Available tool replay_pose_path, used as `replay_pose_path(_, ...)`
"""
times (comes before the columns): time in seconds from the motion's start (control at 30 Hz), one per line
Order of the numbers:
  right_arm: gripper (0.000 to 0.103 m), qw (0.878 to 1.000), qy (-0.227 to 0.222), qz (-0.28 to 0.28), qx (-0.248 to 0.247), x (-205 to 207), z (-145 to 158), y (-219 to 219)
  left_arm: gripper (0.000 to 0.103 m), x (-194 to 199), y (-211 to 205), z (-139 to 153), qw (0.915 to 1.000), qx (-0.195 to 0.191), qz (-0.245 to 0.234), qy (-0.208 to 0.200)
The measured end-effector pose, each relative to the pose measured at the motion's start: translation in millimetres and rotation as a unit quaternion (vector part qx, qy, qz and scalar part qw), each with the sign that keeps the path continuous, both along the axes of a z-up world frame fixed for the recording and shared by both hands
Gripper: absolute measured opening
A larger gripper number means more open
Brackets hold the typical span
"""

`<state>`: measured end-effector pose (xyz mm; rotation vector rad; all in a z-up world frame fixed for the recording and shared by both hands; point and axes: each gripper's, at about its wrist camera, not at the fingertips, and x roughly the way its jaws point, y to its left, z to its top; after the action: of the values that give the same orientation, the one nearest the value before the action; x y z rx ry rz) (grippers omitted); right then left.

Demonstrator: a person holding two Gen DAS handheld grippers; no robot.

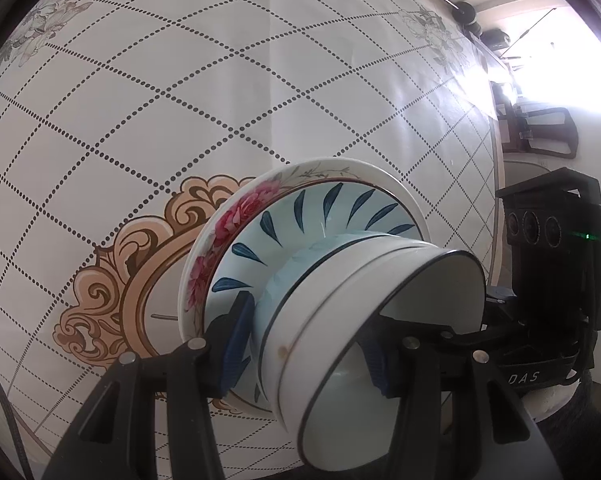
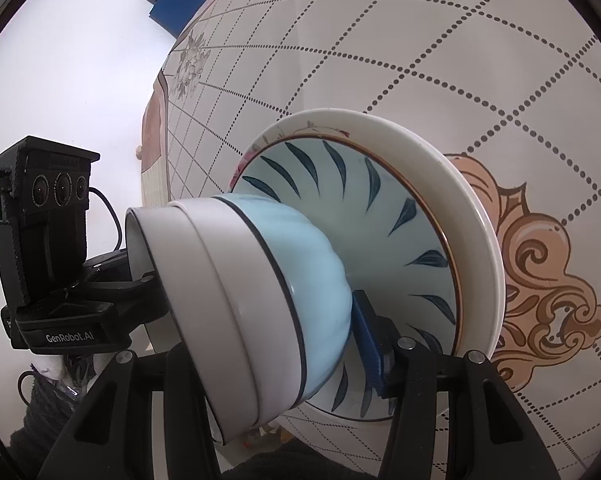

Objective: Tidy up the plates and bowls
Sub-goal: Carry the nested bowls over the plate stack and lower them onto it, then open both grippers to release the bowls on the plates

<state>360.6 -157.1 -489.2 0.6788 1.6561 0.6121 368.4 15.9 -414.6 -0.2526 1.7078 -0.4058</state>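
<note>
Stack: three nested bowls, two white ceramic bowls (image 1: 384, 320) inside a pale blue ribbed bowl (image 2: 312, 280), sit on a blue leaf-patterned plate (image 1: 320, 216) over a white floral-rimmed plate (image 1: 236, 220), at lower centre of both views.
Left gripper (image 1: 308, 344): jaws half-wide, blue pads clamping the bowl stack's wall.
Right gripper (image 2: 284, 344): likewise gripping the bowls from the opposite side.
Surface: white tablecloth with dotted diamond grid (image 1: 180, 100).

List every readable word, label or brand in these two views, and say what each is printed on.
"GenRobot.AI": on the left hand-held gripper body, seen from the right wrist.
"DAS": partial lettering on the right hand-held gripper body, seen from the left wrist; the rest is hidden.
A label above its lenses is too blurred to read.
</note>
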Motion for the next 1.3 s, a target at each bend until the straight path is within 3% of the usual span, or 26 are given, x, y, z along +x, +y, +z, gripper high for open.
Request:
replay_pose_path(0.57, 0.053, 1.000, 0.008, -0.008, 0.006, -3.1, -2.9, -18.3, 0.048, 2.5, -13.6, -2.0, 1.0000, 0.005, -0.007, -0.002)
replay_pose_path(0.9, 0.053, 1.000, 0.018, -0.015, 0.005, -1.1, -4.3, -26.2, 0.048, -0.3, -9.4, -2.8, 0.9999, 0.002, 0.015, 0.001)
replay_pose_path(1.1, 0.053, 1.000, 0.015, -0.013, -0.009, -1.8, 1.6, -27.3, 0.047, -4.1, -7.7, 2.2, 0.9994, 0.025, 0.025, -0.004)
replay_pose_path(1.17, 0.054, 1.000, 0.012, -0.011, -0.020, -2.4, 6.6, -28.5, 0.047, -7.0, -5.6, 5.8, 0.9987, 0.042, 0.028, -0.010)
replay_pose_path(1.3, 0.066, 0.998, -0.005, 0.000, -0.063, -4.7, 19.1, -32.0, 0.048, -13.1, 1.8, 17.6, 0.9971, 0.060, 0.040, -0.027)
